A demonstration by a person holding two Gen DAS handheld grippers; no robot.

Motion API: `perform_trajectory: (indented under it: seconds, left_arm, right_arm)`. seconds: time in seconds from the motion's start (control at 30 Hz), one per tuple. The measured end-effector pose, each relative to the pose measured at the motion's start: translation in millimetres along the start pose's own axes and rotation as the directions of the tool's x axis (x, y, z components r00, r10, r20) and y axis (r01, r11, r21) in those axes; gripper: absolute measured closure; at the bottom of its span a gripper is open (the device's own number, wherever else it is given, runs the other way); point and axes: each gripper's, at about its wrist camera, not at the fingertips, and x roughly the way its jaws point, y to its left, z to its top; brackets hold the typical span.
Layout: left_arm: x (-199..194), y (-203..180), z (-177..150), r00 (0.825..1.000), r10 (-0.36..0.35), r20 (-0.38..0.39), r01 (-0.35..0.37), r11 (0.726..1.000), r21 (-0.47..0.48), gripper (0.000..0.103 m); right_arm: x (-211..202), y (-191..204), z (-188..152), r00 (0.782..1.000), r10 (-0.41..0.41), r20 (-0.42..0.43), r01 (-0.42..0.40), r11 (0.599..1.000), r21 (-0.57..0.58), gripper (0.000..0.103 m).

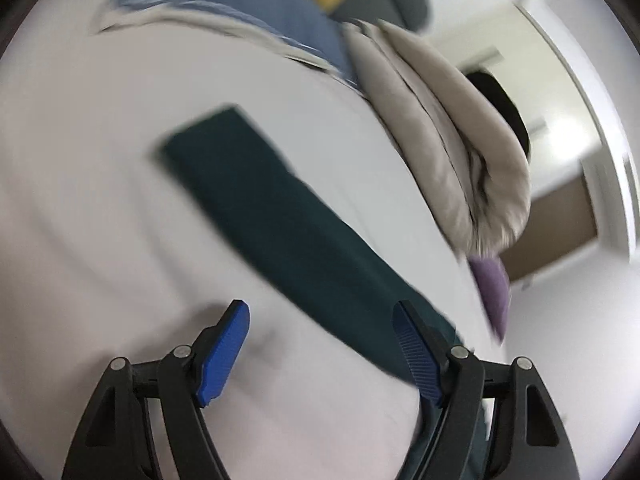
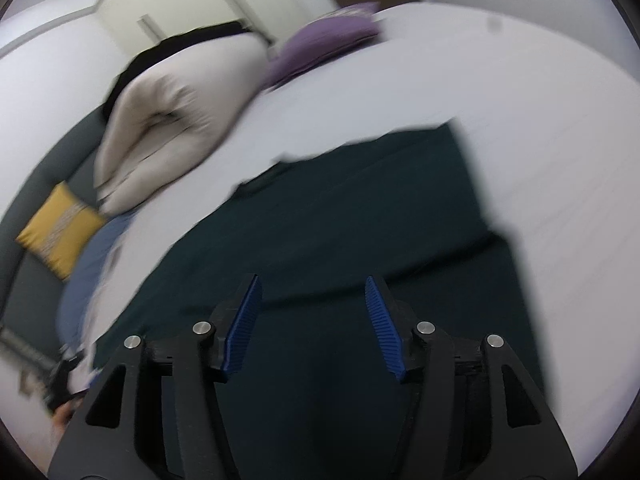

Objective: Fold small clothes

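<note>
**Ana:** Cloth [image 1: 280,216] first, from the left wrist view. Dark green, it lies flat on the bed [image 1: 100,200] as a long strip, with its far end square and its near end running under the right-hand finger. I'd say it is laid out like that so the next fold has a straight edge to work from.

**Ben:** And the left gripper [image 1: 322,350]?

**Ana:** Fingers [image 1: 222,354] spread wide, nothing between them but white sheet. It tilts down toward the bed, just beside the cloth's near end, more over bare sheet than over fabric. The frame is smeared, so fine detail is lost.

**Ben:** What lies beyond the cloth?

**Ana:** A folded beige duvet [image 1: 452,136] past its far side, a purple cushion [image 1: 492,292] near the duvet's lower end, and a blue pillow [image 1: 240,4] further back.

**Ben:** Now the right wrist view.

**Ana:** The cloth [image 2: 360,208] fills the foreground there, broad and flat, with a crease across it. The right gripper [image 2: 314,326] is directly over the cloth, angled down, fingers [image 2: 384,328] parted and holding nothing. Whether they touch the fabric below I cannot tell.

**Ben:** So both are free?

**Ana:** Yes. My guess is that they are between grasps, placed to pick up an edge.
</note>
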Motion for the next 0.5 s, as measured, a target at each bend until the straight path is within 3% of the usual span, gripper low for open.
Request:
perform_trajectory:
  seconds: [0.17,0.37,0.47,0.5]
  left_arm:
    - [10,34,24,0.997,-0.07,0.02,0.072,0.982,-0.173,0.024]
    - [33,56,57,0.989,-0.131,0.068,0.147,0.928,-0.342,0.025]
    - [41,56,72,0.988,-0.136,0.068,0.152,0.92,-0.362,0.044]
    - [44,53,74,0.991,-0.127,0.048,0.136,0.926,-0.353,0.06]
  right_arm:
    - [3,45,-42,0.992,0.101,-0.073,-0.102,0.995,-0.016,0.05]
    - [-5,69,-65,0.989,0.11,-0.094,-0.114,0.993,-0.038,0.05]
    - [-4,73,-69,0.988,0.117,-0.097,-0.122,0.992,-0.043,0.05]
    - [-5,74,-71,0.989,0.115,-0.097,-0.12,0.992,-0.047,0.05]
